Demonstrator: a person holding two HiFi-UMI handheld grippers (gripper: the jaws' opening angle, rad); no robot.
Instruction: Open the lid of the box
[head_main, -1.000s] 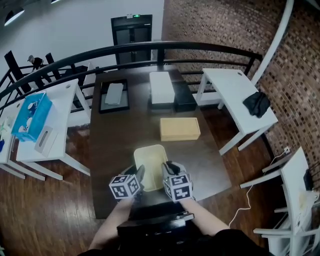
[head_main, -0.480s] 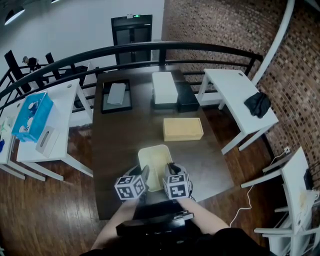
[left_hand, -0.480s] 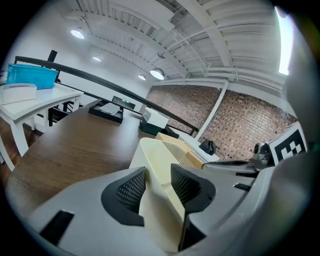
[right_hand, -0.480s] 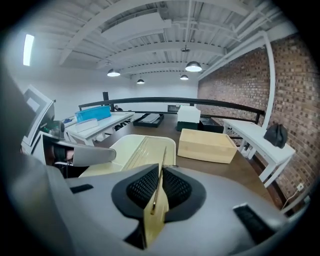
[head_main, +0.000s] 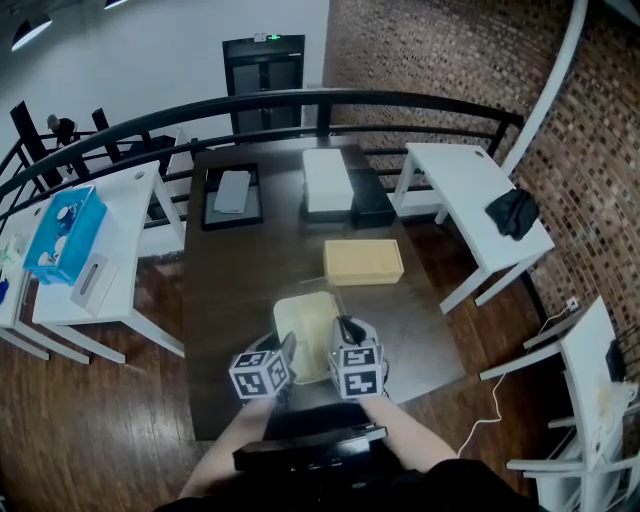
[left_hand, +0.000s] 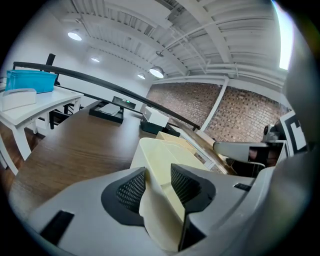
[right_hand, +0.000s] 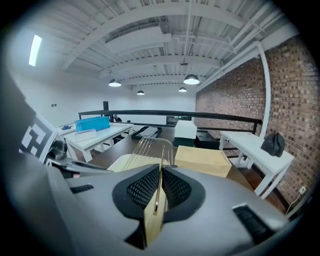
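Note:
A cream plastic box (head_main: 303, 318) sits on the dark table's near part. My left gripper (head_main: 285, 352) is shut on the box's near left wall; in the left gripper view that wall (left_hand: 161, 167) is pinched between the pads. My right gripper (head_main: 345, 335) is shut on the near edge of a thin clear lid (right_hand: 151, 150), which shows edge-on and tilted up over the box in the right gripper view. In the head view the lid is barely visible, only as a faint line above the box.
A tan box (head_main: 362, 261) lies just beyond the cream box. Farther back are a white box (head_main: 327, 178), a black box (head_main: 370, 197) and a black tray (head_main: 231, 193). White desks (head_main: 470, 190) flank the table; a blue box (head_main: 62, 232) is on the left one.
Both grippers stay shut at the box's near edge. The right gripper has risen slightly, and the clear lid's far edge now shows faintly above the box.

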